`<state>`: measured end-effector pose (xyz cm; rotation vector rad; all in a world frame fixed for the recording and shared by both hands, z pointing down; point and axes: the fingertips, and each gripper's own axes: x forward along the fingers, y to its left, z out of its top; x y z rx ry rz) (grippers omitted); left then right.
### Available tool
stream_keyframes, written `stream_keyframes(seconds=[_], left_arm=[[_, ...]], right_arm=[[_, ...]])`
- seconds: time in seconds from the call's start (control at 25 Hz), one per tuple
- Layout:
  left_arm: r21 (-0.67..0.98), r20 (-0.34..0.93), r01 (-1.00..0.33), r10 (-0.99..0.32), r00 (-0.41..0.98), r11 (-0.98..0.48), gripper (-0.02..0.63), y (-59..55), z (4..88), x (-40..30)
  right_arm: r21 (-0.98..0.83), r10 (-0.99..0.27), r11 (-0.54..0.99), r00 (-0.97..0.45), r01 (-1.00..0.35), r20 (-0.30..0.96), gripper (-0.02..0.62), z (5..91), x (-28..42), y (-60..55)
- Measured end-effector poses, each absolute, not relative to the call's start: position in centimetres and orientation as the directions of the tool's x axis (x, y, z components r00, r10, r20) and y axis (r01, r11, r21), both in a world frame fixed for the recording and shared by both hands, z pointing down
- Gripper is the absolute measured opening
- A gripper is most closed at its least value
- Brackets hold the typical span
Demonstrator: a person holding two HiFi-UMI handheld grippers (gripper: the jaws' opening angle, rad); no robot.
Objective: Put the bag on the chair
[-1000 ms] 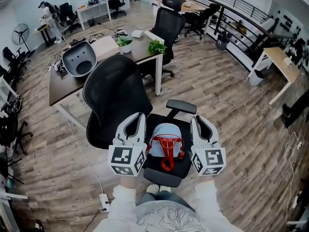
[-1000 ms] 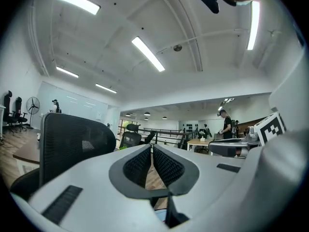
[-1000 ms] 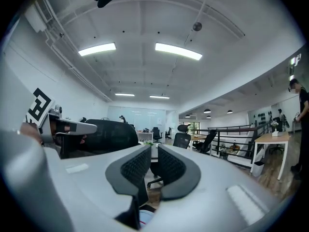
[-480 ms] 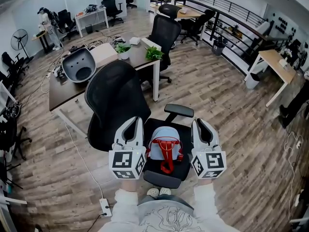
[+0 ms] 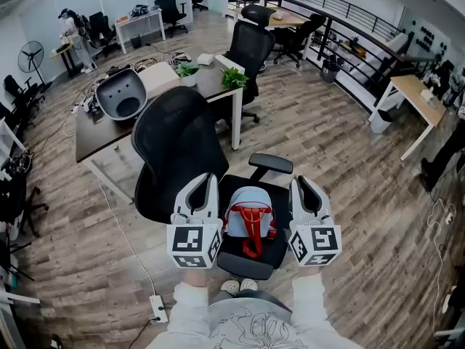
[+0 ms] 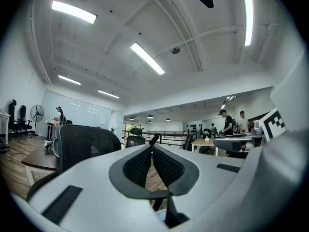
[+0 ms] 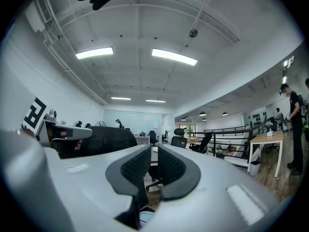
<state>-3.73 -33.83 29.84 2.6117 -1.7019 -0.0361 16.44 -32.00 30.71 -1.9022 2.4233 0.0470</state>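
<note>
The bag (image 5: 247,208) sits on the chair (image 5: 178,144) seat, so your task looks done. Your left gripper (image 5: 209,180) and right gripper (image 5: 298,184) flank it, both pressed together and empty.

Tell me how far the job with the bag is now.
Done: the blue bag with red straps lies on the seat of the black chair. In hand: nothing; the left gripper and right gripper are shut and empty, one each side of it. Left: nothing visible.
</note>
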Motion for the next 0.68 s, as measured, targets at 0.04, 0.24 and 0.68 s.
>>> stream_keyframes(seconds=[0.04,0.24,0.68], left_arm=[[0.033,-0.004,-0.915,-0.916,0.401,-0.401,0.02,-33.75,29.93,-3.82],[0.039,-0.002,-0.917,-0.917,0.398,-0.398,0.02,-33.56,30.11,-3.97],[0.022,0.003,-0.916,-0.916,0.402,-0.402,0.02,-33.51,30.42,-4.04]], right_arm=[[-0.014,-0.969,0.24,-0.239,-0.971,-0.065,0.054,30.75,16.34,-31.96],[-0.015,-0.968,0.244,-0.243,-0.97,-0.067,0.054,30.87,16.19,-31.82],[-0.025,-0.968,0.239,-0.236,-0.971,-0.081,0.054,30.72,16.33,-31.81]])
